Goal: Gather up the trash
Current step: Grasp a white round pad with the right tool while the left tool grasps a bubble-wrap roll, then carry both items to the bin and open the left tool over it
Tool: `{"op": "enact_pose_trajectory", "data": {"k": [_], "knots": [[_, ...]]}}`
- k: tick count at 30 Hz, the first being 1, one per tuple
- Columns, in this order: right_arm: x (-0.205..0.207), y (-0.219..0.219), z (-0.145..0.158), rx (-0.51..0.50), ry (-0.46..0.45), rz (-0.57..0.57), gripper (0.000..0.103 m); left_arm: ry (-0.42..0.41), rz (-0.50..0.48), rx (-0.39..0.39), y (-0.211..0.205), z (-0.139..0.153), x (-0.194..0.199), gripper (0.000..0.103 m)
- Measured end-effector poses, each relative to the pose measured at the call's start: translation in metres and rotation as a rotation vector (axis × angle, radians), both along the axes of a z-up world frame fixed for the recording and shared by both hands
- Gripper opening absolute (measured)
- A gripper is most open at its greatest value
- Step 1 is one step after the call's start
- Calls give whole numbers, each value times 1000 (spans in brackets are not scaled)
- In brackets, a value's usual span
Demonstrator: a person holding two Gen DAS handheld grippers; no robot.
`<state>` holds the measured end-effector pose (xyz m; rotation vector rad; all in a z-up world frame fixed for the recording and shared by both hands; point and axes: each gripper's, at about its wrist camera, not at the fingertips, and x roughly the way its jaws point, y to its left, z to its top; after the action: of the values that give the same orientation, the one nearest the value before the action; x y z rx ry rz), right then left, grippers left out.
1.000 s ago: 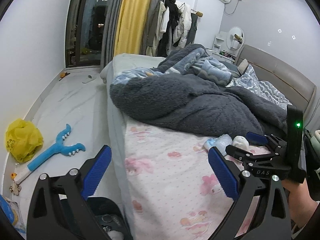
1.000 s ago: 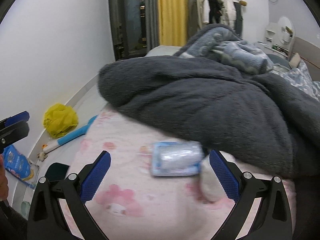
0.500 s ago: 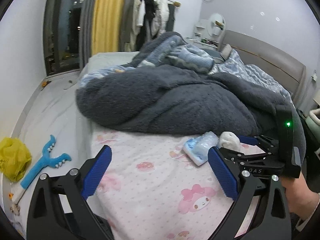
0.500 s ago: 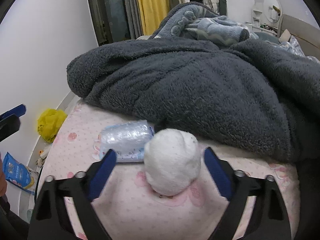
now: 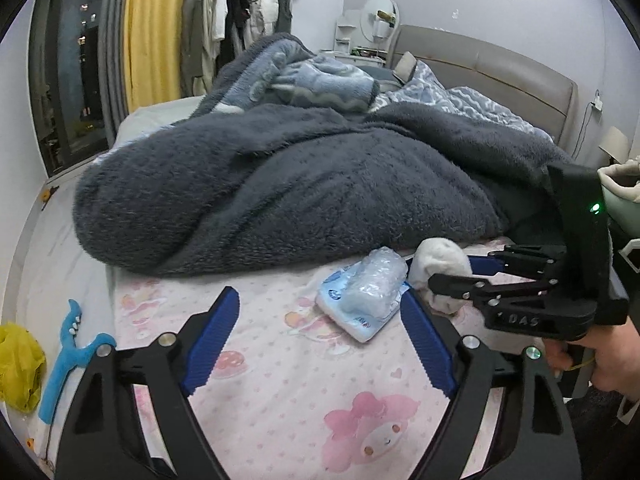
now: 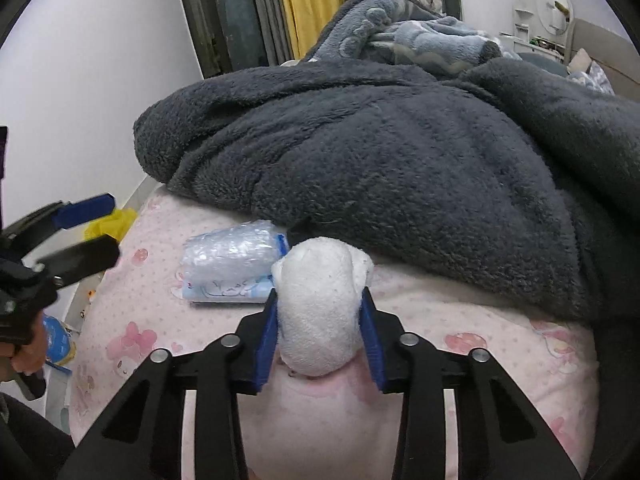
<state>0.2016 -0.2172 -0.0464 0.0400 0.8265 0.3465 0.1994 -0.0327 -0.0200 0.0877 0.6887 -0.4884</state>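
Right wrist view: fills lower centre.
Bed sheet [image 6: 460, 320]: pink, cartoon print, under everything.
Grey blanket [image 6: 400, 152]: heaped across upper frame, just behind the trash.
Tissue pack [image 6: 234, 268]: left of centre, long axis left-right, touching the wad.
White wad [image 6: 320, 312]: lower centre, upright.
Right gripper [image 6: 320, 334]: clamped on the wad's sides.
Left gripper [image 5: 316, 340]: spread wide, empty, lower frame; pack just ahead, upper right, nearer this one.
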Motion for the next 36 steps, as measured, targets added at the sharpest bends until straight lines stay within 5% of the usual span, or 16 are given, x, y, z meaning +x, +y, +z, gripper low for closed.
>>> {"op": "enact_pose_trajectory", "data": {"k": [27, 36], "knots": [[-18, -41, 24, 140, -43, 15, 33, 126, -79, 13, -58, -37, 32, 43], [-22, -41, 31, 151, -54, 9, 33, 140, -15, -33, -53, -30, 25, 39]]}}
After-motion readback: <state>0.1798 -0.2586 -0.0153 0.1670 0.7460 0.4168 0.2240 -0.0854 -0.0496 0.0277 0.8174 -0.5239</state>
